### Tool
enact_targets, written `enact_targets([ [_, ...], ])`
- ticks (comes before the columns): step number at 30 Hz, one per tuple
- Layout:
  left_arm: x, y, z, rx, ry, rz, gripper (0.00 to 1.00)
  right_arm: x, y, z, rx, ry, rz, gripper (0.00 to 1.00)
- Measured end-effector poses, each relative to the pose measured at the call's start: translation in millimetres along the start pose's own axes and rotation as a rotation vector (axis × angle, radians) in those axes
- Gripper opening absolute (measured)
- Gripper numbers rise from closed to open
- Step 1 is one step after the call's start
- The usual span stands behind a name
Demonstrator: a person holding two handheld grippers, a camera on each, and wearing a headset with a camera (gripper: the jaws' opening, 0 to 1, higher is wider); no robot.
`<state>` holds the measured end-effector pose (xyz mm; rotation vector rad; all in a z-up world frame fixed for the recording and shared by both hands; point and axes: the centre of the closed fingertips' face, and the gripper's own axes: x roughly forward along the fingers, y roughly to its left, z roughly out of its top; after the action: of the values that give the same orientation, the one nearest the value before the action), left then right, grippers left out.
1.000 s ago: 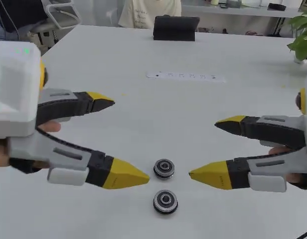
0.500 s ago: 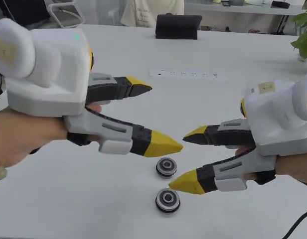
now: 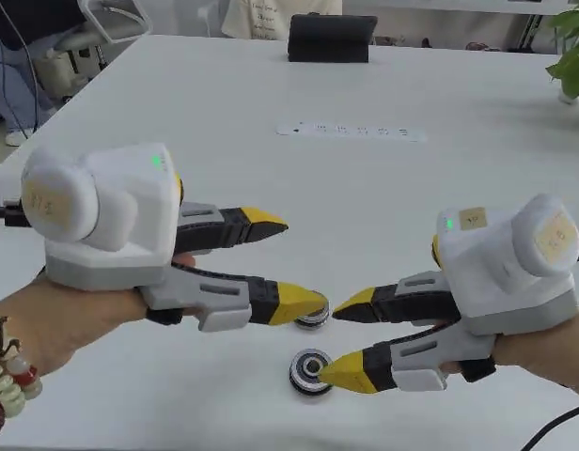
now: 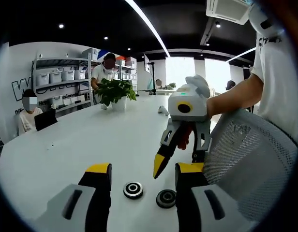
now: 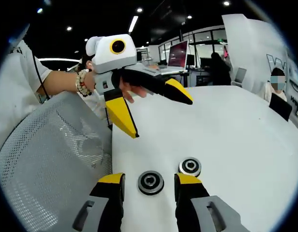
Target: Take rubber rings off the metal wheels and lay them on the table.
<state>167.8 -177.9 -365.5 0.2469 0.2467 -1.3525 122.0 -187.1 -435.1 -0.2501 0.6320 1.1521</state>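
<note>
legible text: none | paper stickers: too blurred to read

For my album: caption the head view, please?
Open yellow-tipped left hand-held gripper and right hand-held gripper flank two rubber-ringed metal wheels on a white table.

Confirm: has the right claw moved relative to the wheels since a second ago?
Yes. The right claw has come in leftward and down the head view; its lower yellow tip now reaches the near black-rimmed metal wheel, having started well right of it.
</note>
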Motion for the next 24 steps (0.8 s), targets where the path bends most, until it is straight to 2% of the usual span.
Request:
enact_targets([
  [4, 3.9, -1.8, -15.0, -0.003, 0.049, 0.005, 0.47, 3.8, 1.0, -16.6, 0.006, 0.059, 0.011, 0.36],
  [6, 7.1, -6.8, -17.9, 0.0, 0.06, -0.015, 0.47, 4.9, 0.4, -20.5, 0.011, 0.071, 0.011, 0.35],
  [11, 13.6, -18.0, -25.7, -0.005, 0.083, -0.064, 0.39, 6.0, -3.3, -22.5, 0.031, 0.066, -0.007, 0.3],
  [15, 18.6, -22.9, -41.2, 0.018, 0.135, -0.093, 0.38, 9.9, -5.9, -23.4, 0.081, 0.047, -0.012, 0.27],
  [19, 22.3, -30.3, -50.7, -0.005, 0.156, -0.131, 0.29, 12.9, -6.5, -29.7, 0.074, 0.076, -0.019, 0.26],
  [24, 28.0, -40.9, -59.6, 0.028, 0.197, -0.17, 0.25, 14.1, -5.0, -29.2, 0.065, 0.077, -0.015, 0.24],
])
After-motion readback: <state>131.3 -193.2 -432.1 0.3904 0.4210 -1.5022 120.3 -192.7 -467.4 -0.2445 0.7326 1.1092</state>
